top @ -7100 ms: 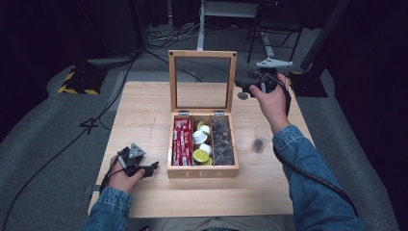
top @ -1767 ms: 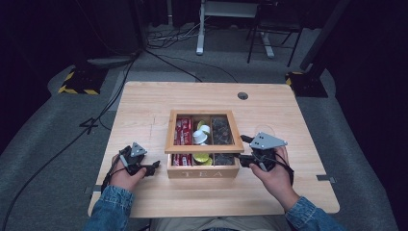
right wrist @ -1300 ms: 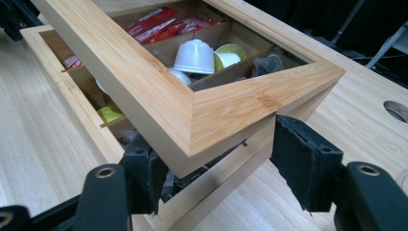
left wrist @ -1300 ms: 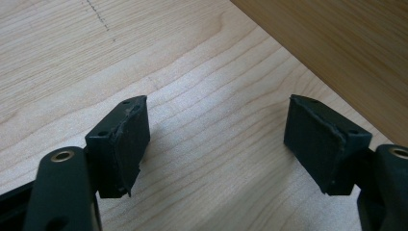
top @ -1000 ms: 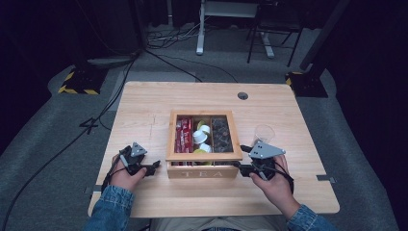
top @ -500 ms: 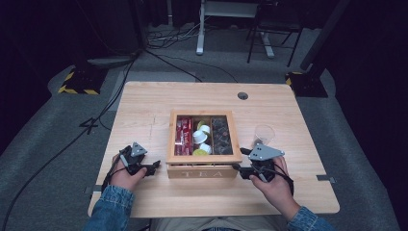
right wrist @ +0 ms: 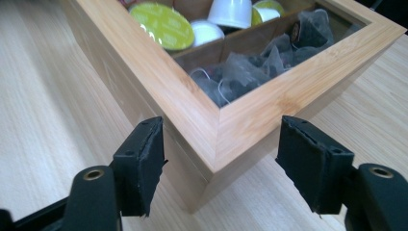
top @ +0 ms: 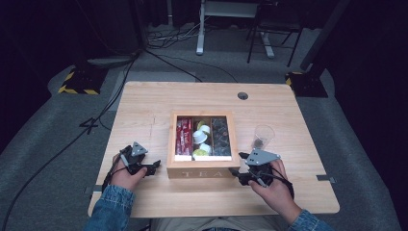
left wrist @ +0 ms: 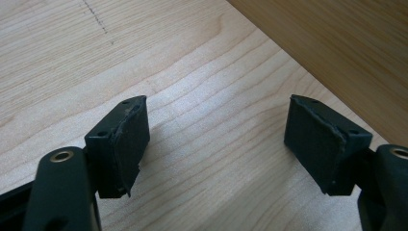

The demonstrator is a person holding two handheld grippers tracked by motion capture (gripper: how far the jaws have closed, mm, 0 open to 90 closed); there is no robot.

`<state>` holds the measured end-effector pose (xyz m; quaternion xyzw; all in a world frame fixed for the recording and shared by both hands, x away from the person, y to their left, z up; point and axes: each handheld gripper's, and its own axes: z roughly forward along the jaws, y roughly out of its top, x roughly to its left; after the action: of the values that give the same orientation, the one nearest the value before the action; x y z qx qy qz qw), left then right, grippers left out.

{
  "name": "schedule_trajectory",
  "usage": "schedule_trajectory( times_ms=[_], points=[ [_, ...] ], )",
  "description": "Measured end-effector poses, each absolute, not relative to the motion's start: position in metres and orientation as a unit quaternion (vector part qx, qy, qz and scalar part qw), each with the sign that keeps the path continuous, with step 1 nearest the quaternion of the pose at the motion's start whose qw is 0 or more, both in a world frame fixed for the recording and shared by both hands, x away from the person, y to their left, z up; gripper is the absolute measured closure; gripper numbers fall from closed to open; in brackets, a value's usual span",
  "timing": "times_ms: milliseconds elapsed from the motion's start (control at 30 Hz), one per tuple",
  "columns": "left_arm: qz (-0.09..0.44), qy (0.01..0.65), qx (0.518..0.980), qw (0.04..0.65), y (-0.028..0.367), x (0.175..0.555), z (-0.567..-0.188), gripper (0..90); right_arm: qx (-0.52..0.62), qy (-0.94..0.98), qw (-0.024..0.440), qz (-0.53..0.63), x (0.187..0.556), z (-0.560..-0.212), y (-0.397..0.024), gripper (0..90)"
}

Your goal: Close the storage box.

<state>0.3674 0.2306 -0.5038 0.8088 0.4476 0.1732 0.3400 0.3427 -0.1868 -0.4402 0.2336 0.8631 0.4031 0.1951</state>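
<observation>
A wooden tea box (top: 203, 168) sits mid-table with its glass-paned lid down. Through the pane I see red packets (top: 183, 137), white and green capsules (top: 201, 137) and dark tea bags (top: 220, 137). My right gripper (top: 238, 166) is at the box's front right corner. In the right gripper view that corner (right wrist: 269, 91) stands between the jaws of the right gripper (right wrist: 221, 159), which have just been opening; the pads (right wrist: 144, 163) stand clear of the wood. My left gripper (top: 155, 168) rests on the table left of the box. The left gripper (left wrist: 216, 139) is open over bare wood, the box wall (left wrist: 337, 43) beyond it.
A clear plastic cup (top: 262, 137) with something dark at its bottom stands right of the box, just beyond my right hand. The light wooden table (top: 144, 110) has a cable hole (top: 243, 96) at the back. Dark floor, cables and chair legs lie past the far edge.
The lid that stood upright now lies flat on the box. My right hand came from the back right down to the front right corner. The left hand has kept still.
</observation>
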Motion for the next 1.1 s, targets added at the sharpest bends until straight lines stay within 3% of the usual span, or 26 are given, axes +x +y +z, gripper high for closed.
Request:
schedule_trajectory(
  times_ms=[67, 467, 1100],
  points=[
    [0.173, 0.448, 0.809, 0.34, 0.231, 0.367, -0.504, 24.4, 0.239, 0.857, 0.197, 0.411, 0.342, -0.435, -0.189, 28.7],
    [0.17, 0.448, 0.809, 0.341, 0.234, 0.363, -0.504, 24.4, 0.266, 0.827, 0.156, 0.47, 0.353, -0.406, -0.2, 26.4],
    [0.17, 0.446, 0.811, 0.339, 0.239, 0.363, -0.503, 24.1, 0.311, 0.809, 0.185, 0.464, 0.368, -0.379, -0.276, 17.3]
  ],
)
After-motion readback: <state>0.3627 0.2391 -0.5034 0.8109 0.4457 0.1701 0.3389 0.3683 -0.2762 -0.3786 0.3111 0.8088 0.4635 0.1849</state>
